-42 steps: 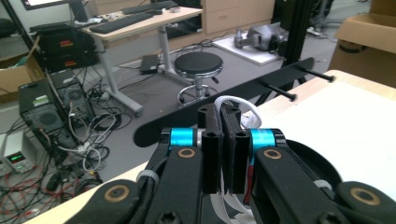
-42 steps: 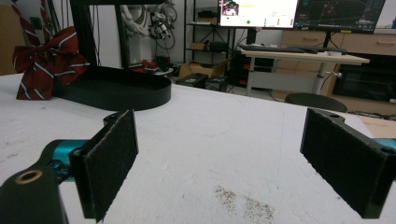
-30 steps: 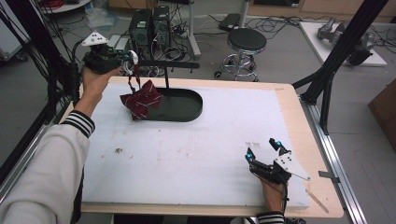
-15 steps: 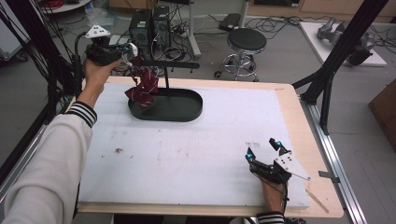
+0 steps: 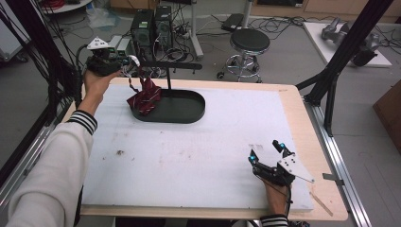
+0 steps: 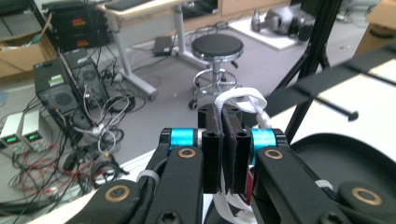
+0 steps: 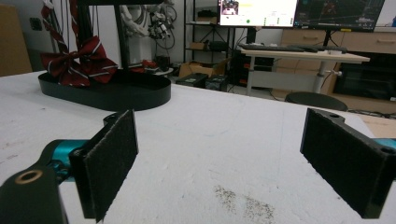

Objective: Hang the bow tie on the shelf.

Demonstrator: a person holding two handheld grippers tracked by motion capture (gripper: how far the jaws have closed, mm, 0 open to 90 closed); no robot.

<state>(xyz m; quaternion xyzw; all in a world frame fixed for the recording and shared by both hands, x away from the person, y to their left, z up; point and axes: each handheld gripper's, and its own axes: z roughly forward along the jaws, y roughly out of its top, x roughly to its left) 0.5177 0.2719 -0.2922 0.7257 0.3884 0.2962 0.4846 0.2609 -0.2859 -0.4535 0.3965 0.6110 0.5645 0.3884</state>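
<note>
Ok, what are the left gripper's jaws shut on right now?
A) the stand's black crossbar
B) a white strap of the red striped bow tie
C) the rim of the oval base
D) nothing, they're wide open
B: in the left gripper view the left gripper has its jaws pressed together on the white strap, which loops out above them.

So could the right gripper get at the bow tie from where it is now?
Probably not without moving far. The right gripper sits open at the table's near right corner, while the bow tie hangs at the far left over the black tray, held by the left gripper. The surface between is bare.
</note>
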